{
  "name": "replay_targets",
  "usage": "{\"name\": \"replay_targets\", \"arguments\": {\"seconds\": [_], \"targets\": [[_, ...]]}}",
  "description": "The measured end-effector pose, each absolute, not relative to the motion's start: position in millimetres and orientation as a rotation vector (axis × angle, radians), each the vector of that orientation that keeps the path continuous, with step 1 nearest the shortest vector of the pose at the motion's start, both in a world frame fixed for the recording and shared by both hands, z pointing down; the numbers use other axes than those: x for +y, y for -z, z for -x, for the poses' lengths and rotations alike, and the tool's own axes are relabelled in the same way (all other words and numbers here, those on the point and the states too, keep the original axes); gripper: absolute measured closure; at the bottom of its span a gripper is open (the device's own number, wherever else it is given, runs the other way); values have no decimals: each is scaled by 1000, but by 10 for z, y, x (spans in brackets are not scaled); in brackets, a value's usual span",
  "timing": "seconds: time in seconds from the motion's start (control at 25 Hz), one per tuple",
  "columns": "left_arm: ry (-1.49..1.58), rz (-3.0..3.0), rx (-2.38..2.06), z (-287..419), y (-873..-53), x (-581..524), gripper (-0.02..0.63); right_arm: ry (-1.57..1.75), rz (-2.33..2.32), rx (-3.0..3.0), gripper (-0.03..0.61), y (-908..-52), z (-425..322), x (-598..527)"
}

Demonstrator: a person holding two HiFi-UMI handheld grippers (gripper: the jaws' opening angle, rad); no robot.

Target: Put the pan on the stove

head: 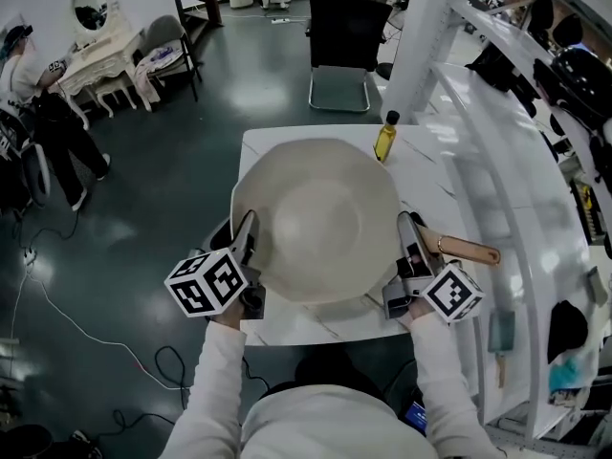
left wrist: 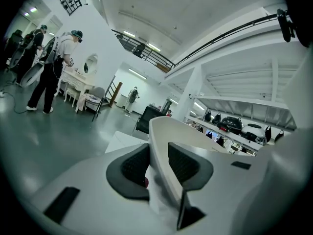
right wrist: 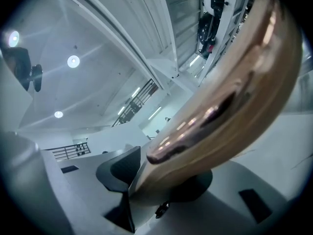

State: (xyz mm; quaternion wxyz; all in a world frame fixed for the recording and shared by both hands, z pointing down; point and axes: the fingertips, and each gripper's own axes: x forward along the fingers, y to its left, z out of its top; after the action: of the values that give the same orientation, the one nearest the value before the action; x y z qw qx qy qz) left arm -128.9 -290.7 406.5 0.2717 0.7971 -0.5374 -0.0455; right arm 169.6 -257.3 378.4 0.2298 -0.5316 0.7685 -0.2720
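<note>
White pan [head: 316, 220], big and round. Where is it?
– It is over the white table [head: 287, 325], and it hides most of the top. I can't tell if it touches the table.
– Who holds it?
– Both grippers do. The left gripper [head: 251, 226] is at the pan's left edge. Its two dark fingers [left wrist: 133, 168] pinch the thin rim, one on each side.
– And the other one?
– The right gripper [head: 407, 229] is at the pan's right side. Its fingers [right wrist: 120, 173] squeeze the shiny wooden handle [right wrist: 230, 102].
– What else is on the table?
– A yellow bottle [head: 385, 138] stands upright at the far edge, close to the pan.
– And past the table?
– A black chair [head: 342, 51] is on the dark floor. A person [head: 48, 122] stands far off to the left.
</note>
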Motion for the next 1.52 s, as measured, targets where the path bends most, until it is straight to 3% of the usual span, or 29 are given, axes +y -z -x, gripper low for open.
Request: {"name": "replay_targets", "arguments": {"seconds": [1.52], "targets": [[29,-2059,-1502,972,-4435,-4127,491,943,1414,2124,389,-4343,-2030,-3943]]}}
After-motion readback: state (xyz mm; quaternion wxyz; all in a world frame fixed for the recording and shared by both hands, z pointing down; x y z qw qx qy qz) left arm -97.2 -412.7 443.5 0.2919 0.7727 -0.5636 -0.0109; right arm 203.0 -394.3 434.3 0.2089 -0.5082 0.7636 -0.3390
